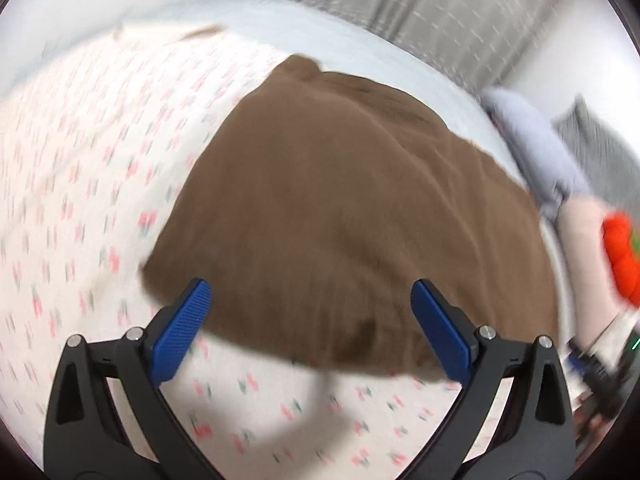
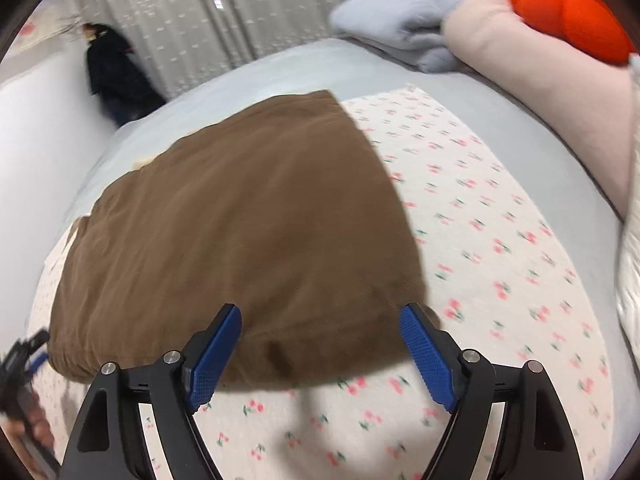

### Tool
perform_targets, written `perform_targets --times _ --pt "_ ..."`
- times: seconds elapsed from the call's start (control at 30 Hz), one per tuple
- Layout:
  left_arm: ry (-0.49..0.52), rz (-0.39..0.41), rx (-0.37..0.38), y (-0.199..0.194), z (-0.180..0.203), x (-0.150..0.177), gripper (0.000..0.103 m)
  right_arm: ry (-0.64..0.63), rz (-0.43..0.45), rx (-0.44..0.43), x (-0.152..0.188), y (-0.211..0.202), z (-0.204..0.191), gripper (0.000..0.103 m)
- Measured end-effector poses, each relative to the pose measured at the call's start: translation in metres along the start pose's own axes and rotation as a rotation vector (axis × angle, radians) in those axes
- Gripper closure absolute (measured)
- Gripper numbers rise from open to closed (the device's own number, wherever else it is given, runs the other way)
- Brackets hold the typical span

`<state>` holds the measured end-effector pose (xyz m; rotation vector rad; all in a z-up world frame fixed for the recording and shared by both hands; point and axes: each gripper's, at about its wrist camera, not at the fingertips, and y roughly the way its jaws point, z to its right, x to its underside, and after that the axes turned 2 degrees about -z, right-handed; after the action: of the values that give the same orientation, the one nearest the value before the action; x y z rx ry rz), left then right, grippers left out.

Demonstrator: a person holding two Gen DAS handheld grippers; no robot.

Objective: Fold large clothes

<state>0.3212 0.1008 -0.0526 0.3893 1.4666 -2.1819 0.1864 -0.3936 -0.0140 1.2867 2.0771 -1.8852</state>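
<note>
The brown garment (image 1: pixel 340 200) is lying folded on the cherry-print sheet (image 1: pixel 80 160), just ahead of both tools. The left gripper (image 1: pixel 310 300) and right gripper (image 2: pixel 320 320) are hanging wide open, holding nothing, probably so the fold can rest flat.

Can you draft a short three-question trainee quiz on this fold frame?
1. True or false: the left gripper is clamped on the brown garment.
2. The brown garment lies on: A) bare floor, B) cherry-print cloth, C) a chair.
3. Name the orange thing on the pink pillow.

Key: 1 false, its jaws stand open with nothing pinched; 2 B; 3 a plush pumpkin-like toy.
</note>
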Motion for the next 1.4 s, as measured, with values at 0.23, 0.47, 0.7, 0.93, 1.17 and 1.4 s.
perform_targets --times 0.23,0.47,0.7,0.93,1.17,1.4 --pt "-0.276 -0.132 0.086 0.034 -0.045 0.026 0.003 0.210 -0.129 -0.094 0.014 0.022 0.046 0.013" --pt "-0.336 -0.052 0.272 0.047 -0.046 0.024 0.002 0.341 -0.124 -0.334 0.014 0.056 0.059 0.012" --pt "-0.443 0.029 0.394 0.066 -0.046 0.011 0.002 0.434 -0.024 -0.424 0.010 0.075 0.066 0.012" --pt "-0.500 0.074 0.346 0.084 -0.043 0.012 0.070 0.461 0.042 -0.403 0.004 0.093 0.054 0.065" --pt "-0.442 0.163 0.335 0.029 -0.022 0.001 0.085 0.388 0.168 -0.384 -0.008 0.046 0.032 0.088" --pt "-0.381 0.115 0.301 -0.036 -0.025 0.021 0.086 0.332 0.130 -0.375 0.009 -0.040 0.032 0.088"
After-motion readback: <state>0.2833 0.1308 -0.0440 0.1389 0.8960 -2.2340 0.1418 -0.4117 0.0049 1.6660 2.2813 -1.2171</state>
